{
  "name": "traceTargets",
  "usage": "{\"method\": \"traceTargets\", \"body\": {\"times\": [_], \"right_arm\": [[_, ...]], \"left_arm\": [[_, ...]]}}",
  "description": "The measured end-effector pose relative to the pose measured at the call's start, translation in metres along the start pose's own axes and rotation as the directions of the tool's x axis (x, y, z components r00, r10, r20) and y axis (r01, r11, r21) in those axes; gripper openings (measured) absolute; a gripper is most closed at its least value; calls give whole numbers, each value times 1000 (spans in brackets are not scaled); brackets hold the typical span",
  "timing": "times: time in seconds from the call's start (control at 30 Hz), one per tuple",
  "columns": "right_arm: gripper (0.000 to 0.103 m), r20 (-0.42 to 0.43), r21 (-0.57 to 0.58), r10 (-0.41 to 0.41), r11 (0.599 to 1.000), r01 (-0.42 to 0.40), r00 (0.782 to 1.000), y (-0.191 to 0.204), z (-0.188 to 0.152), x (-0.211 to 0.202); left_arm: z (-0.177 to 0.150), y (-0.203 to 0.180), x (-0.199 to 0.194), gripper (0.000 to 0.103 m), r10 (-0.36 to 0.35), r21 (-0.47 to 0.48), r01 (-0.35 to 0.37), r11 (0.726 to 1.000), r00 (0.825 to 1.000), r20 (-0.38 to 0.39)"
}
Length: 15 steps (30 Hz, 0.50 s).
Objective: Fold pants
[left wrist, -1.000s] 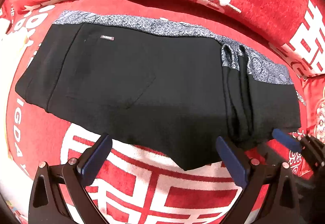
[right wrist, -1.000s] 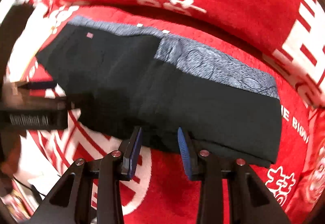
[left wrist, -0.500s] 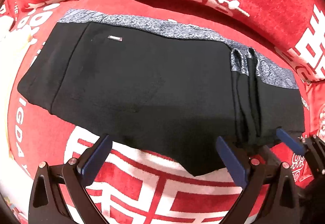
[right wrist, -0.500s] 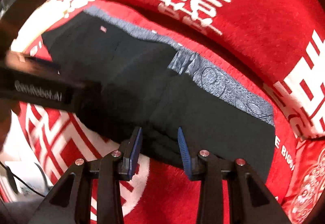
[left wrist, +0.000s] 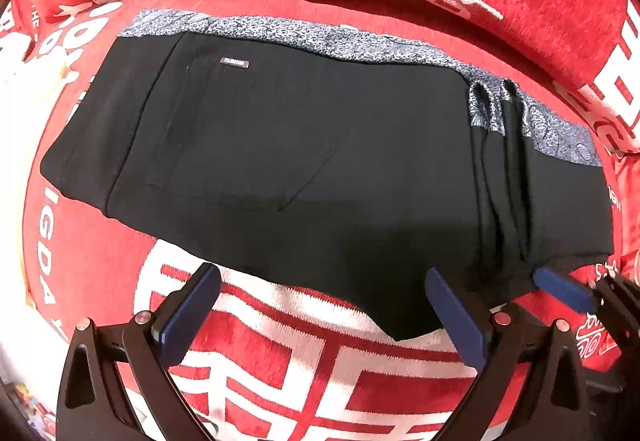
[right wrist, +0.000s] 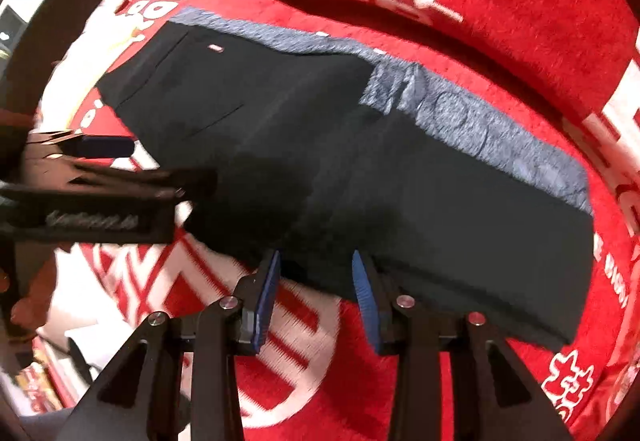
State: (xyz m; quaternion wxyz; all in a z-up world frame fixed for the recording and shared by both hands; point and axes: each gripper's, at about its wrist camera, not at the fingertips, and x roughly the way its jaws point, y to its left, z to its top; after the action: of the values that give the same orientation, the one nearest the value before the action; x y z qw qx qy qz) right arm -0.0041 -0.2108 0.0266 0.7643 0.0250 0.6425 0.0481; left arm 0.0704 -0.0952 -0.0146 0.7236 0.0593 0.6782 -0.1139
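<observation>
**Black pants lying crosswise, both grippers hanging at the near hem**

Black fabric is spreading across a red blanket (left wrist: pixel 96 261) with white characters: the pants (left wrist: pixel 304 161) are lying already doubled, their long axis running left to right across both views, the grey patterned waistband (left wrist: pixel 360 41) forming the far edge. The left gripper (left wrist: pixel 324 305) is pointing down over the near edge with its jaws standing wide and nothing between them; the cloth's lowest corner is dipping toward the gap. The right gripper (right wrist: pixel 316 293) is hovering at the near edge further right, beside the bunched pleats, jaws partly apart and straddling the hem; whether the pads are pinching cloth I cannot tell. The next fold, I judge, is going to run along that long axis, and the right gripper is sitting closer to the end to be carried over.
</observation>
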Motion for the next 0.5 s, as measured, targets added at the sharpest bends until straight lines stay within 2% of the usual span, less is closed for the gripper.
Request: {"method": "traceTargets", "body": {"times": [0.23,0.5], "right_arm": [[42,13,108,-27,994,26,1000,-21,0,-16],[45,13,150,-52,987,50,999,-28,17,-18]], "left_arm": [[-2,0,-4,103,7,11,-7,1000,1000,9],[-2,14,-7,103,-16,-6,17,1000,1000,16]]}}
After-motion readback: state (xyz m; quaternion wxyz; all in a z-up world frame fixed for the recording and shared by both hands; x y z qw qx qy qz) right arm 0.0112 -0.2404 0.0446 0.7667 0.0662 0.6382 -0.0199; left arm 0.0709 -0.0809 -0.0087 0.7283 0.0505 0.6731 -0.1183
